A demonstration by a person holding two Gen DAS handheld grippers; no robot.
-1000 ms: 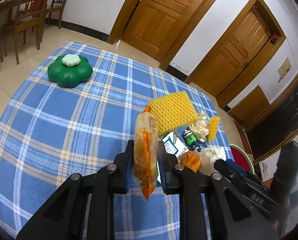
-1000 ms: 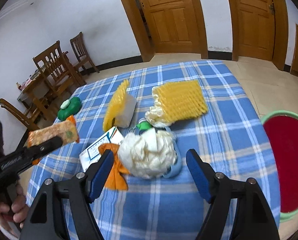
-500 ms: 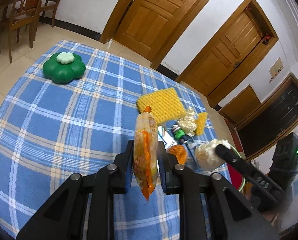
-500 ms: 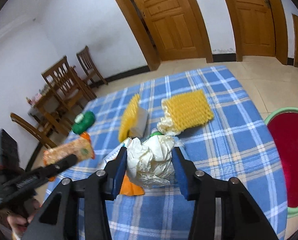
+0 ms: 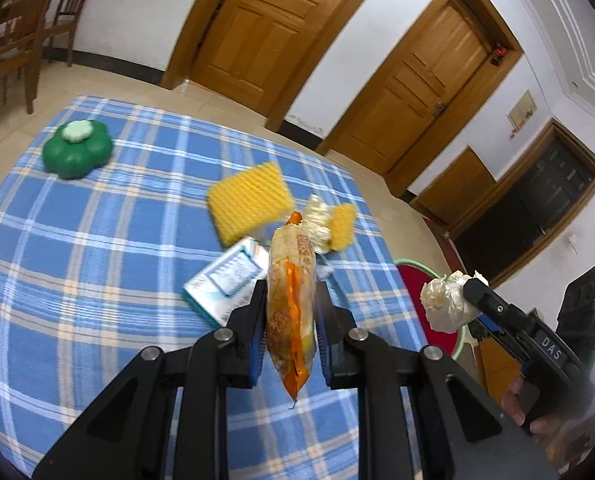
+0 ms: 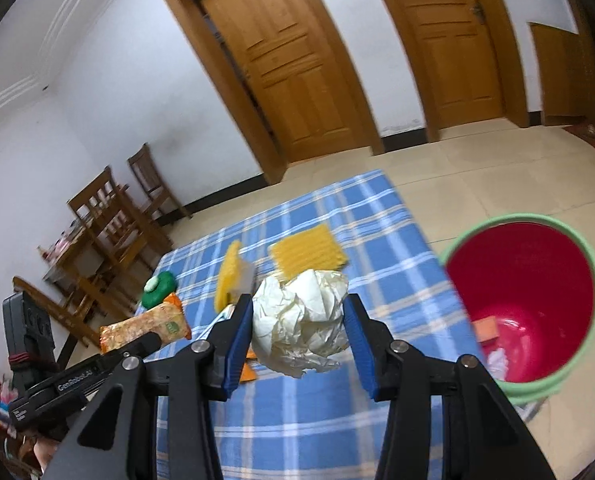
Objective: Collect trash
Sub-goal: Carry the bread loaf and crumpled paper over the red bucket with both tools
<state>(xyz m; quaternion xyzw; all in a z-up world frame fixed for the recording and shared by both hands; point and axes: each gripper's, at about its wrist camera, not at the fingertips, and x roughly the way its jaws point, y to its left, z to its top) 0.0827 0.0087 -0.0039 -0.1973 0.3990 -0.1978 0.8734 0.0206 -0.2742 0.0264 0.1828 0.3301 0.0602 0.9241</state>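
Observation:
My left gripper (image 5: pixel 290 300) is shut on an orange snack wrapper (image 5: pixel 291 292), held upright above the blue checked tablecloth (image 5: pixel 77 240). My right gripper (image 6: pixel 299 316) is shut on a crumpled white paper ball (image 6: pixel 301 324), lifted off the table. The same paper ball (image 5: pixel 447 300) shows at the right of the left wrist view, beside the table's edge. A red bin with a green rim (image 6: pixel 525 300) stands on the floor right of the table, with some scraps inside. The wrapper (image 6: pixel 145 326) also appears at the left of the right wrist view.
On the cloth lie a yellow foam sheet (image 5: pixel 249 200), a smaller yellow foam piece (image 5: pixel 343 226) with crumpled paper, a white-and-blue box (image 5: pixel 227 276) and a green flower-shaped container (image 5: pixel 77 152). Wooden chairs (image 6: pixel 109 220) stand at the far left. A hand (image 5: pixel 521 404) holds the right gripper's handle.
The right gripper shut on the paper ball and lifted it off the table toward the bin side. The left gripper, still holding the wrapper, swung right as well.

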